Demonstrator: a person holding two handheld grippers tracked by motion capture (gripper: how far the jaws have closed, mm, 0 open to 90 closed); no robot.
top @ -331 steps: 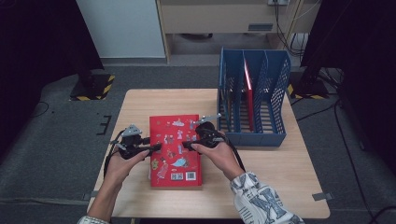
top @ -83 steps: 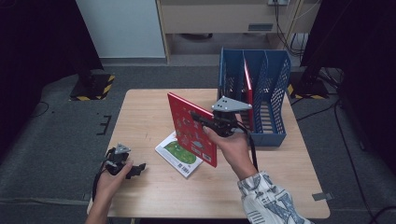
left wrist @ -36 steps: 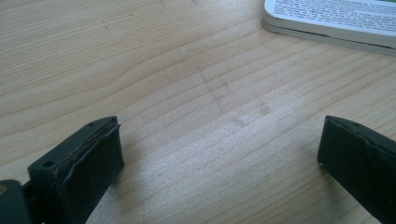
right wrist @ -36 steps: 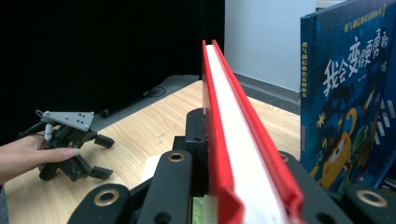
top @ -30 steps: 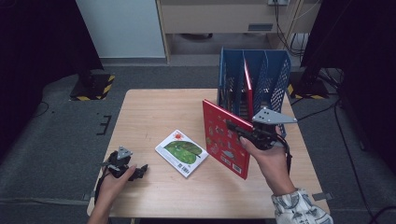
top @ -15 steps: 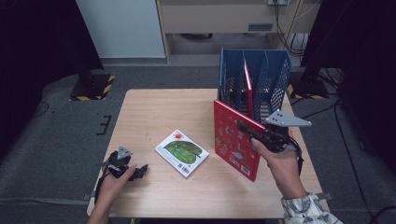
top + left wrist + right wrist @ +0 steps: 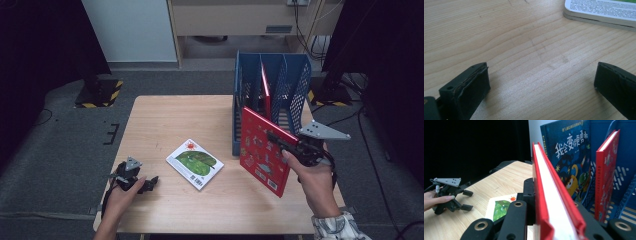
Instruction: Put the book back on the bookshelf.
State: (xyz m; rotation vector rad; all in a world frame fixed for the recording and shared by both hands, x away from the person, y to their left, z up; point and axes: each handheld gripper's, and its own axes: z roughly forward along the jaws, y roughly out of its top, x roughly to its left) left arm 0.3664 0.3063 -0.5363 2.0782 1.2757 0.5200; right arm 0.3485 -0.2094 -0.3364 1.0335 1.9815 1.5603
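right jaws: clamped on the red book [image 7: 264, 150], one jaw on each cover, biting at the open page edge near a corner; right gripper [image 7: 287, 145] carries it upright and a little tilted.
left jaws: spread wide, nothing between them, bare wood under them; left gripper [image 7: 145, 184] rests low at the table's [image 7: 165, 115] near-left corner.
book location: off the table top, just in front of the blue rack [image 7: 295, 85], close to its front edge, not yet in a slot.
rack contents: in the right gripper view a dark blue book [image 7: 571, 152] and a second red one [image 7: 607, 172] stand in separate slots.
handling: hardcover, stiff boards, won't sag; glossy covers, so probably slippery under the pads; moderate weight hanging off an edge grip, so expect it to want to swing.
grip advice: hold deeper on the boards, away from the corner; a firm squeeze is fine, nothing fragile here.
other: green picture book [image 7: 195, 163] lies flat mid-table, just ahead of the left jaws, not touching them.
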